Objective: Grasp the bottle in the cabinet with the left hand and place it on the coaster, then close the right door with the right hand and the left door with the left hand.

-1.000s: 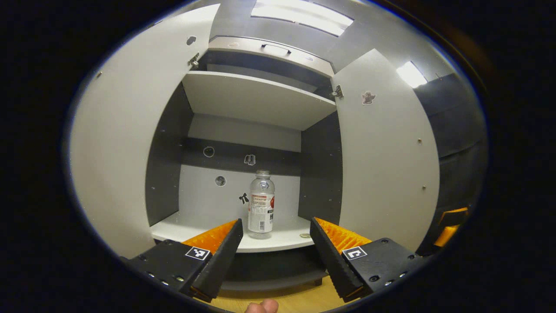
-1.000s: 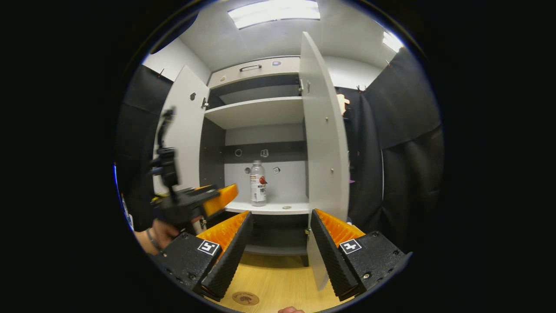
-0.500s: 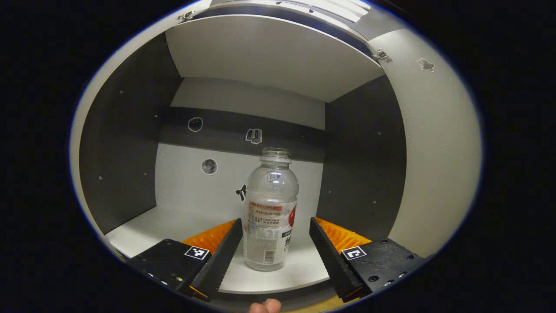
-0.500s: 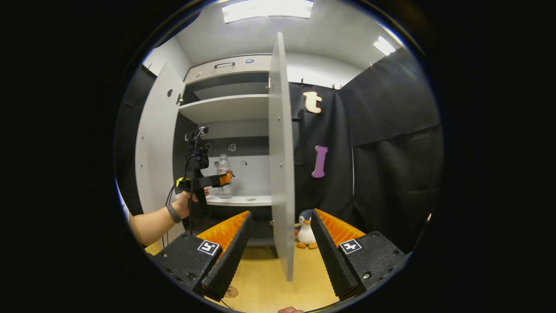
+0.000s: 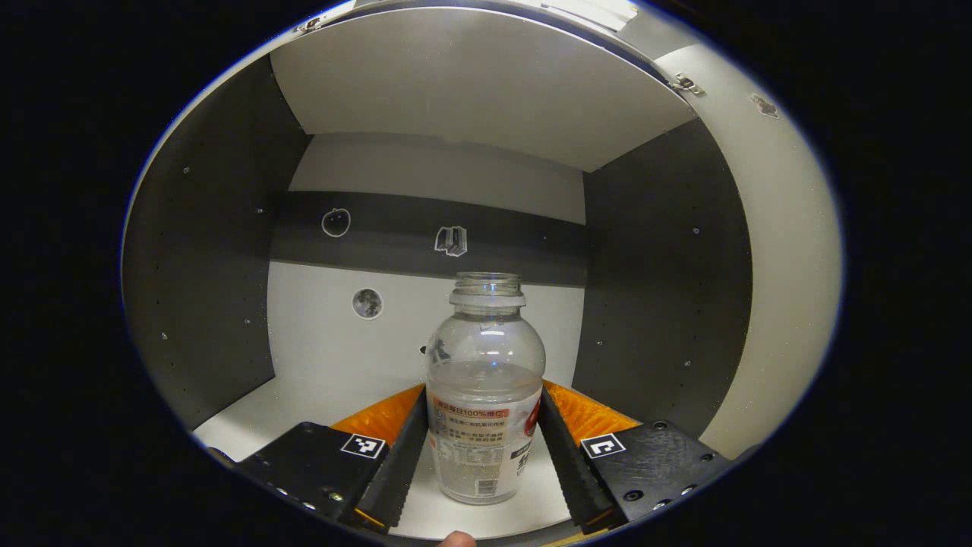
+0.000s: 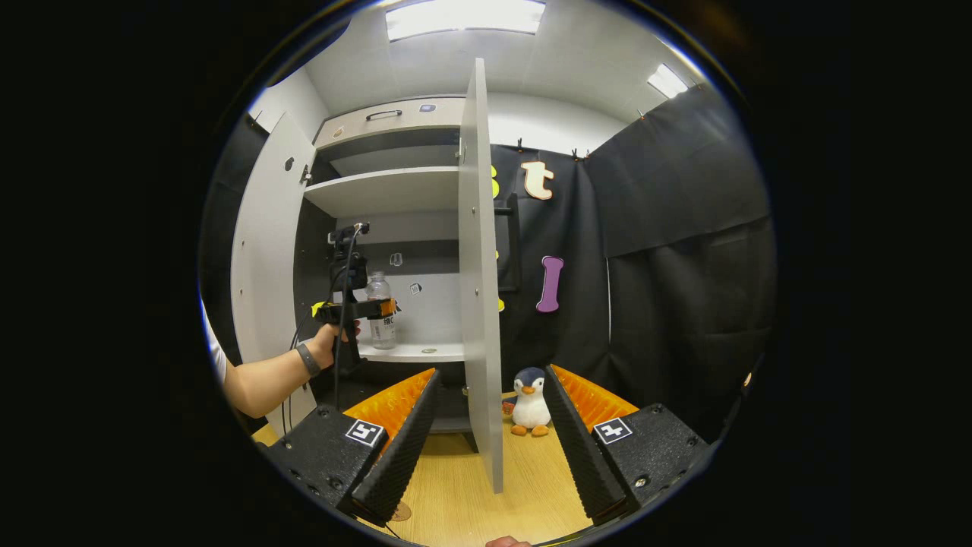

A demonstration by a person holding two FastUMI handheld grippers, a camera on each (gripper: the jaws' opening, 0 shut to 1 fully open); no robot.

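I see the cabinet (image 6: pixel 395 190) with both doors swung wide, which I think is needed so my left hand can reach the lower shelf (image 5: pixel 319 391). In the right gripper view the right door (image 6: pixel 480 266) stands edge-on at about 12 o'clock, between my right fingers but much farther away. I judge this puts the right gripper (image 6: pixel 490 433) ready for the door step later; its jaws are spread apart and hold nothing.

The left gripper (image 5: pixel 481 448) is inside the cabinet, one finger on each side of the bottle (image 5: pixel 484 395). The fingers lie just against the label on both sides, so I judge they are gripping it, or nearly so. In the right gripper view I see the same gripper at 9 o'clock, held by a hand (image 6: pixel 334 338), level with the bottle's lower half.

The bottle stands upright on the lower shelf, at 6 o'clock in the left gripper view. It is clear plastic with no cap, a wide neck, a white label with some red, and some clear liquid inside. A small part of the coaster (image 6: pixel 400 511) shows on the wooden table at 7 o'clock in the right gripper view.
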